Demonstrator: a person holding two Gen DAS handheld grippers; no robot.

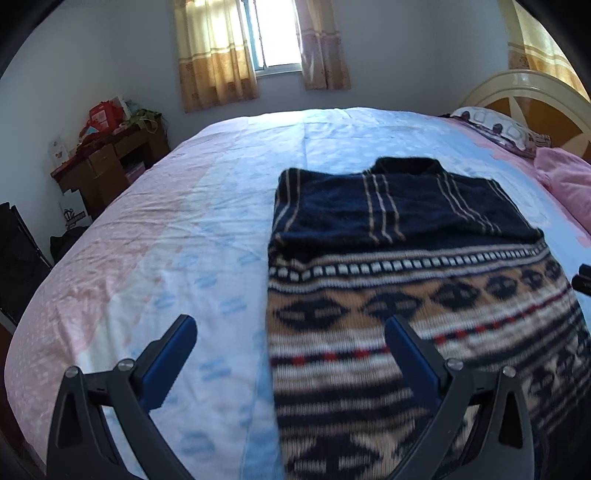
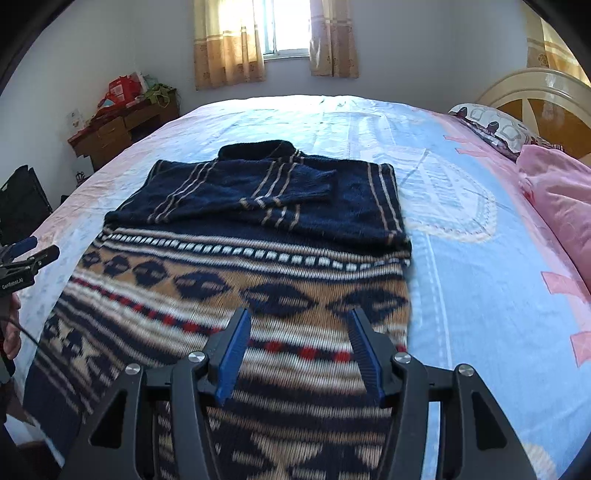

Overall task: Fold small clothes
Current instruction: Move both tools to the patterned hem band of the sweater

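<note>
**Sweater half folded, both grippers poised above its hem**

Nearest the cameras, the left gripper (image 1: 291,328) hangs with its jaws spread wide and nothing between them, one finger over the sheet and the other over the knit. The right gripper (image 2: 299,317) is likewise released, its blue-padded fingers (image 2: 232,354) parted above the patterned lower body with no cloth caught. Beneath them the sweater (image 2: 236,266) lies flat on the bed (image 2: 480,280), hem toward the person and collar away. Both sleeves (image 2: 258,192) appear already crossed over the navy chest, so the side folds look done and the lengthwise fold looks to be the step in hand. That next move would call for each gripper to drop to a lower corner, pinch both layers, and carry the hem up toward the collar evenly. Beyond the garment sit a patterned pillow (image 2: 491,125) and a pink blanket (image 2: 561,199) by the headboard (image 2: 535,88), then a cluttered wooden dresser (image 2: 114,129) and a curtained window (image 2: 284,33). The hem itself is cut off under the grippers, the near pattern is blurred, and whether the sleeve cuffs lie neatly cannot be told.
</note>
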